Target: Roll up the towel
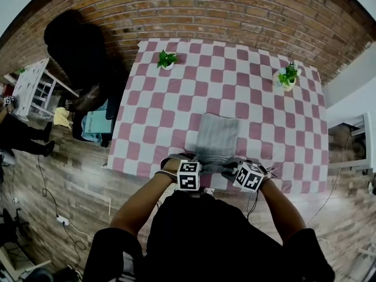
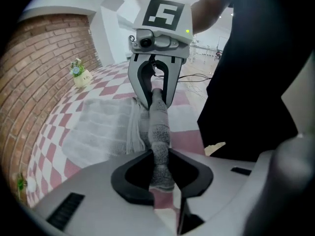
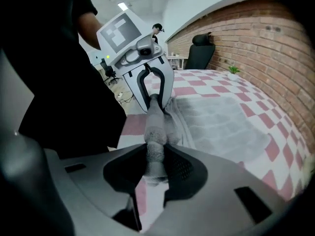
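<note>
A grey towel [image 1: 217, 135] lies flat on the pink-and-white checked table [image 1: 176, 107], and its near edge is gathered into a thin roll [image 2: 160, 127]. My left gripper [image 2: 160, 168] is shut on the left end of that roll. My right gripper [image 3: 156, 162] is shut on the other end of the roll [image 3: 156, 128]. In the head view both grippers sit side by side at the table's near edge, left gripper [image 1: 200, 168] and right gripper [image 1: 234, 170]. Each gripper view shows the other gripper facing it along the roll, the right gripper [image 2: 154, 90] and the left gripper [image 3: 150, 93].
Two small potted plants stand at the back of the table, one on the left [image 1: 166, 59] and one on the right [image 1: 287, 76]. A brick wall [image 1: 235, 10] runs behind. Left of the table are a black chair [image 1: 79, 46], a white shelf [image 1: 32, 90] and floor cables.
</note>
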`<state>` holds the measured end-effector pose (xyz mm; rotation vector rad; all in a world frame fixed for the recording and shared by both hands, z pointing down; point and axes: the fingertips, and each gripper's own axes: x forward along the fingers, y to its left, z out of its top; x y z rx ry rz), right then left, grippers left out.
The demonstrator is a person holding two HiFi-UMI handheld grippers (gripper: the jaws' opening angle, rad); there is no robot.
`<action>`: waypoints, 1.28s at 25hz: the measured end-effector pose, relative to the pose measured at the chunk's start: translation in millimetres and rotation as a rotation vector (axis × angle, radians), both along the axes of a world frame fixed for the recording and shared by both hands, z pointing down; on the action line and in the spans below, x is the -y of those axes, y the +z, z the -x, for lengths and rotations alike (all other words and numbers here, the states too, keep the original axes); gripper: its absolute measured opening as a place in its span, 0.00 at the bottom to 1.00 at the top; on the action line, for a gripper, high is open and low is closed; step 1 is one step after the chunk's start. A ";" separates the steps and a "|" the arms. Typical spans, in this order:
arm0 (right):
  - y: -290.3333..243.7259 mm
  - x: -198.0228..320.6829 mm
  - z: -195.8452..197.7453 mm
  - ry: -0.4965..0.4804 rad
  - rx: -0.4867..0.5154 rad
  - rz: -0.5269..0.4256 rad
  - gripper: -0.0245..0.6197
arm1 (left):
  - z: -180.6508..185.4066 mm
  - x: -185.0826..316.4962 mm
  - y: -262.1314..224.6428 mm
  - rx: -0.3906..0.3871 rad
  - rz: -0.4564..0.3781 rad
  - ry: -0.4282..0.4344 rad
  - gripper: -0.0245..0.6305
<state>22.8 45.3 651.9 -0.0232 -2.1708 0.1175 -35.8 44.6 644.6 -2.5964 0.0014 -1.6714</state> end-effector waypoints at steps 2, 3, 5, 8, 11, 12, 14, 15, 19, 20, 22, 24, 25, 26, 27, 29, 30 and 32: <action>-1.9 -16.0 2.6 0.007 0.037 0.126 0.19 | 3.8 -16.8 1.1 0.003 0.107 -0.005 0.17; -3.9 -20.6 3.7 0.020 0.062 0.186 0.19 | 6.2 -22.1 3.5 0.004 0.155 -0.009 0.18; -8.4 -19.8 5.5 0.070 0.118 0.297 0.19 | 10.1 -21.2 3.1 -0.015 0.217 -0.046 0.19; -15.2 -1.9 5.3 0.168 0.206 0.414 0.20 | 10.3 1.1 -8.9 -0.083 0.243 -0.153 0.21; -21.4 16.8 3.1 0.223 0.259 0.390 0.22 | 12.7 23.7 -13.3 -0.125 0.212 -0.233 0.26; -22.7 22.2 2.1 0.233 0.266 0.359 0.22 | 13.6 30.0 -14.2 -0.135 0.198 -0.253 0.29; -24.7 32.7 0.2 0.252 0.276 0.288 0.25 | 15.4 41.8 -16.7 -0.157 0.165 -0.292 0.31; -25.6 37.4 -0.5 0.261 0.281 0.252 0.27 | 16.1 47.3 -18.4 -0.169 0.145 -0.312 0.32; -28.8 57.1 -4.3 0.309 0.296 0.090 0.30 | 19.2 69.0 -24.8 -0.220 0.048 -0.404 0.33; -31.6 63.6 -5.3 0.322 0.301 0.028 0.33 | 20.2 74.7 -25.2 -0.227 0.022 -0.426 0.33; -45.0 73.9 -6.2 0.332 0.316 -0.135 0.33 | 22.2 85.1 -23.4 -0.229 -0.017 -0.466 0.31; -68.1 72.3 -4.4 0.285 0.324 -0.332 0.33 | 23.8 95.3 -18.8 -0.219 -0.044 -0.497 0.29; -79.1 65.0 -1.5 0.233 0.315 -0.417 0.32 | 24.5 99.8 -16.4 -0.215 -0.051 -0.510 0.29; -86.3 54.4 3.0 0.166 0.294 -0.485 0.32 | 24.7 103.4 -14.7 -0.213 -0.053 -0.519 0.30; -86.6 43.7 7.6 0.092 0.259 -0.542 0.32 | 24.6 106.4 -13.6 -0.212 -0.053 -0.523 0.30; -63.3 32.1 11.4 -0.042 0.152 -0.642 0.35 | 23.6 110.4 -12.8 -0.209 -0.056 -0.516 0.30; -46.6 32.3 10.8 -0.086 0.094 -0.678 0.39 | 22.9 111.6 -12.5 -0.208 -0.059 -0.509 0.30; -17.1 41.3 6.0 -0.133 -0.006 -0.730 0.46 | 21.9 113.6 -12.4 -0.210 -0.063 -0.500 0.30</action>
